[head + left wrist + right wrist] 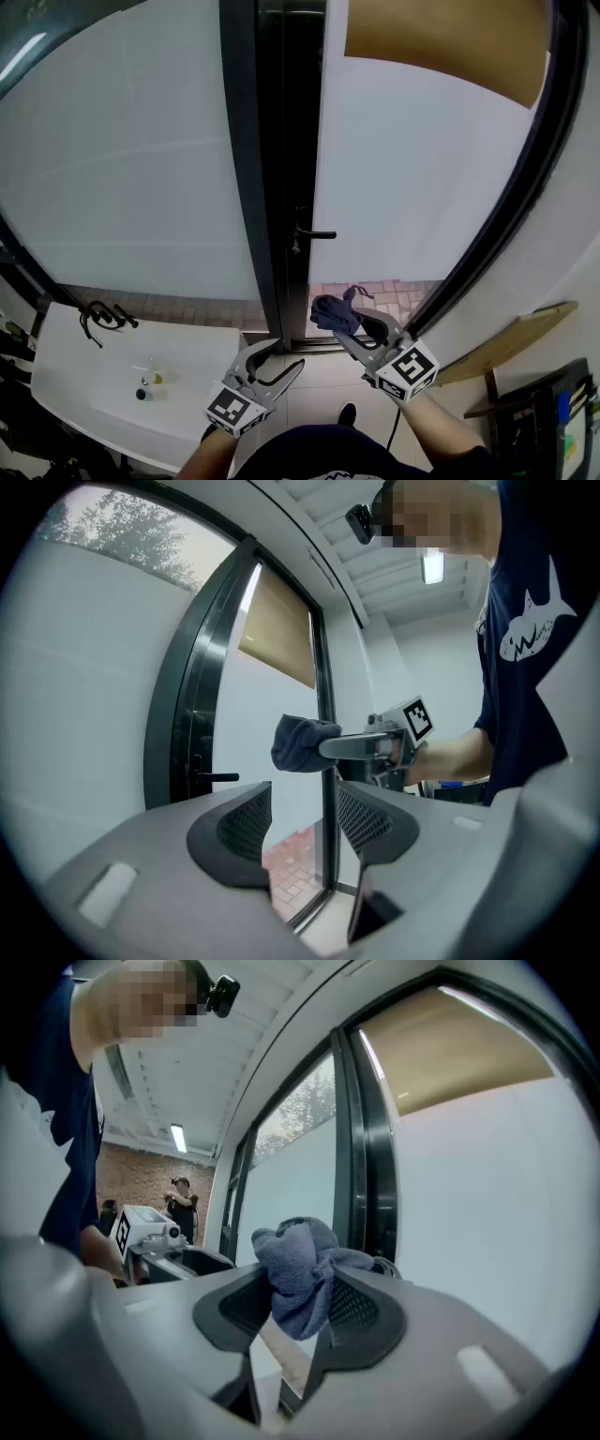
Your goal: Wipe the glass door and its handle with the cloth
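Observation:
The glass door (412, 187) has a frosted pane in a dark frame, and its black lever handle (317, 234) sticks out at mid height. My right gripper (345, 323) is shut on a bunched blue-grey cloth (334, 312), held below the handle and apart from the glass. In the right gripper view the cloth (300, 1279) fills the gap between the jaws. My left gripper (286, 354) hangs lower and to the left, open and empty. The left gripper view shows the cloth (302, 742) beyond its own spread jaws, and the handle (220, 777) to the left.
A white table (66, 394) at lower left carries a black cable (98, 317) and a small bottle (145, 380). A wooden board (511, 342) leans at the right. A tan blind (441, 42) covers the door's top. A person (180, 1206) stands far behind.

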The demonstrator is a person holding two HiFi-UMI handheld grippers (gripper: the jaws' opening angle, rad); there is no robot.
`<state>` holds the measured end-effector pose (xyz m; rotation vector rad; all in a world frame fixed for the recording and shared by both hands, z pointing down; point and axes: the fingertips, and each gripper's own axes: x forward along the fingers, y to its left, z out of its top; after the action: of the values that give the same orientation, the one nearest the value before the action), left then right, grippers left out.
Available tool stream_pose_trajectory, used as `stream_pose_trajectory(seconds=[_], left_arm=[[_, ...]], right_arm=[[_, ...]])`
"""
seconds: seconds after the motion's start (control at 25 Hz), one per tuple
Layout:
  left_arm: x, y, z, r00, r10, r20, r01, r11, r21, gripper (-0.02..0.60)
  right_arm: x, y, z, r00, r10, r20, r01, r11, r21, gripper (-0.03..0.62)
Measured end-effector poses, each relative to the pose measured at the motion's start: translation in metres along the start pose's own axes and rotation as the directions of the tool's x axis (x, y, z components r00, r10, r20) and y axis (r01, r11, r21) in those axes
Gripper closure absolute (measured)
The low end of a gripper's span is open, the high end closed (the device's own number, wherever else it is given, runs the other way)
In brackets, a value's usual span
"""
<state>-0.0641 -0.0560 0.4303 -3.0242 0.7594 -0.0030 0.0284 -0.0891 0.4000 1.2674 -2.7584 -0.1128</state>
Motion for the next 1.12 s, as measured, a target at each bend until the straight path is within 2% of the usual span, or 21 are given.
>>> stream_pose_trajectory(seconds=[0.16, 0.28, 0.48, 0.56, 0.68, 0.76, 0.84, 1.0, 1.08, 1.12], left_arm=[[0.005, -0.005, 0.0, 1.0, -0.012, -0.005, 0.012, 1.0, 0.009, 0.37], [0.01, -0.002, 0.005, 1.0, -0.002, -0.004, 0.002, 1.0, 0.015, 0.368], [0.019, 0.009, 0.003, 1.0, 0.018, -0.002, -0.018, 1.0, 0.011, 0.37], [0.022, 0.014, 0.008, 0.999, 0.033, -0.001, -0.033, 0.999, 0.018, 0.37], [0.028, 0.018, 0.013, 0.999, 0.047, 0.005, -0.047, 0.999, 0.014, 0.37], [0.032, 0.019, 0.012, 0.999, 0.052, 0.002, -0.052, 0.999, 0.003, 0.37], [0.036, 0.02, 0.006, 0.998, 0.06, -0.011, -0.06, 0.998, -0.009, 0.37], [0.041, 0.021, -0.003, 0.996, 0.082, -0.026, -0.083, 0.996, -0.028, 0.37], [0.045, 0.022, -0.003, 0.995, 0.095, -0.021, -0.095, 0.995, -0.03, 0.37], [0.047, 0.023, -0.003, 0.995, 0.098, -0.019, -0.099, 0.995, -0.03, 0.37]], right_arm=[[0.027, -0.028, 0.027, 1.0, 0.002, 0.001, -0.002, 0.991, -0.134, 0.437], [0.055, -0.054, 0.046, 1.0, -0.003, -0.007, 0.002, 0.97, -0.242, 0.439], [0.11, -0.103, 0.059, 0.998, -0.036, -0.051, 0.012, 0.911, -0.412, 0.441], [0.132, -0.118, 0.064, 0.995, -0.055, -0.083, 0.007, 0.871, -0.491, 0.441], [0.164, -0.139, 0.066, 0.986, -0.099, -0.132, -0.003, 0.79, -0.613, 0.441], [0.183, -0.152, 0.062, 0.979, -0.131, -0.157, -0.014, 0.722, -0.692, 0.441], [0.201, -0.161, 0.054, 0.97, -0.16, -0.181, -0.04, 0.631, -0.775, 0.442], [0.231, -0.165, 0.035, 0.961, -0.182, -0.208, -0.115, 0.423, -0.899, 0.444], [0.241, -0.167, 0.025, 0.957, -0.189, -0.218, -0.142, 0.349, -0.926, 0.445], [0.244, -0.169, 0.02, 0.955, -0.193, -0.225, -0.155, 0.323, -0.934, 0.445]])
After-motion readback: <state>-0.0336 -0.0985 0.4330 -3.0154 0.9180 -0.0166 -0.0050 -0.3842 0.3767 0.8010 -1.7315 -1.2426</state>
